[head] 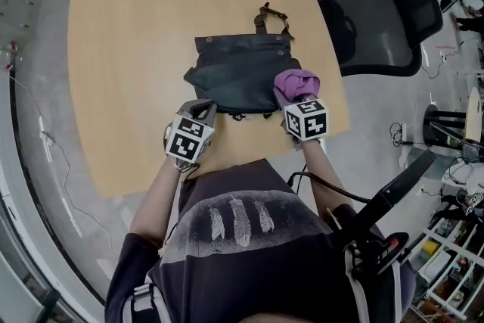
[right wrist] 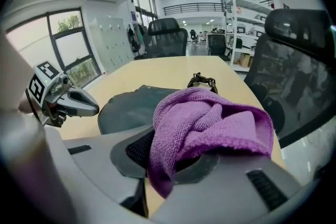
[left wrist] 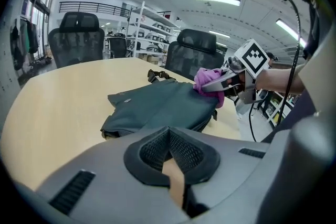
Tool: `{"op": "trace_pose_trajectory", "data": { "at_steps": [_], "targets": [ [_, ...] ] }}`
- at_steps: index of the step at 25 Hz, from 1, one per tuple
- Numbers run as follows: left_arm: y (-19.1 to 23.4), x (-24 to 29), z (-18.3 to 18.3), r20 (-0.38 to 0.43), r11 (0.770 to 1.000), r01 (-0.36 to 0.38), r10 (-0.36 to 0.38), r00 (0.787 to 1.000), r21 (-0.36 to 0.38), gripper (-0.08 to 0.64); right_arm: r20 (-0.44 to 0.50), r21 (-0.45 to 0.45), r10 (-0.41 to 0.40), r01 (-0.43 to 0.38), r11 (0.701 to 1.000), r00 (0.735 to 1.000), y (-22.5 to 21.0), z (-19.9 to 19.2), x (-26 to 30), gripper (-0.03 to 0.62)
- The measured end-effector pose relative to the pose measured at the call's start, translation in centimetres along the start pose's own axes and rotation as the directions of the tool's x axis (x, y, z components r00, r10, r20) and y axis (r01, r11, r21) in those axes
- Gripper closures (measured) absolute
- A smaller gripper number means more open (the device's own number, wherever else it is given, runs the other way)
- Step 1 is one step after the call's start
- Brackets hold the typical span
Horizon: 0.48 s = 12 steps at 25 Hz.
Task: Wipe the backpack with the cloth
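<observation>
Backpack (head: 234,72): dark grey, lying flat mid-way across the wooden table (head: 128,49), with its strap end pointing away from the person.

Right gripper (head: 296,97): jaws clamped on a bunched purple cloth (head: 296,82). The cloth sits on the backpack's near right corner.

Left gripper (head: 203,110): jaws pressed together with nothing between them. It is just beside the backpack's near left edge; contact cannot be told.

Black office chair (head: 386,11) stands off the table's right side.
</observation>
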State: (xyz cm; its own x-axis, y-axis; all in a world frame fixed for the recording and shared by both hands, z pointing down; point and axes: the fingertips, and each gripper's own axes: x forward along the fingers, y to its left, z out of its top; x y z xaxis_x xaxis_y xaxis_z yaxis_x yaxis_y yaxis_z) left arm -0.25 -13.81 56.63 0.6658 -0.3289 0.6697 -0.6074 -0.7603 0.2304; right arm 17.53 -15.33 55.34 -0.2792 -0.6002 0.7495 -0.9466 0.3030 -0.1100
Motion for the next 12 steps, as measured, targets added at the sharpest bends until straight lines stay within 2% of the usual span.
{"op": "trace_pose_trajectory", "data": {
  "at_steps": [5, 8, 12],
  "targets": [
    [0.1, 0.3, -1.4, 0.018, 0.996, 0.083, -0.083, 0.996, 0.015, 0.554, -0.104, -0.104, 0.02, -0.031, 0.994, 0.994, 4.2, 0.5, 1.8, 0.523],
    [1.0, -0.3, -2.1, 0.027, 0.995, 0.095, -0.095, 0.995, 0.017, 0.554, -0.14, -0.164, 0.027, -0.05, 0.985, 0.99, 6.7, 0.7, 2.9, 0.523],
    [2.7, -2.0, -2.6, 0.044, 0.996, 0.09, -0.09, 0.995, -0.011, 0.554, -0.156, -0.188, 0.105, -0.134, 0.973, 0.982, 11.0, 1.4, 4.4, 0.523]
  ]
}}
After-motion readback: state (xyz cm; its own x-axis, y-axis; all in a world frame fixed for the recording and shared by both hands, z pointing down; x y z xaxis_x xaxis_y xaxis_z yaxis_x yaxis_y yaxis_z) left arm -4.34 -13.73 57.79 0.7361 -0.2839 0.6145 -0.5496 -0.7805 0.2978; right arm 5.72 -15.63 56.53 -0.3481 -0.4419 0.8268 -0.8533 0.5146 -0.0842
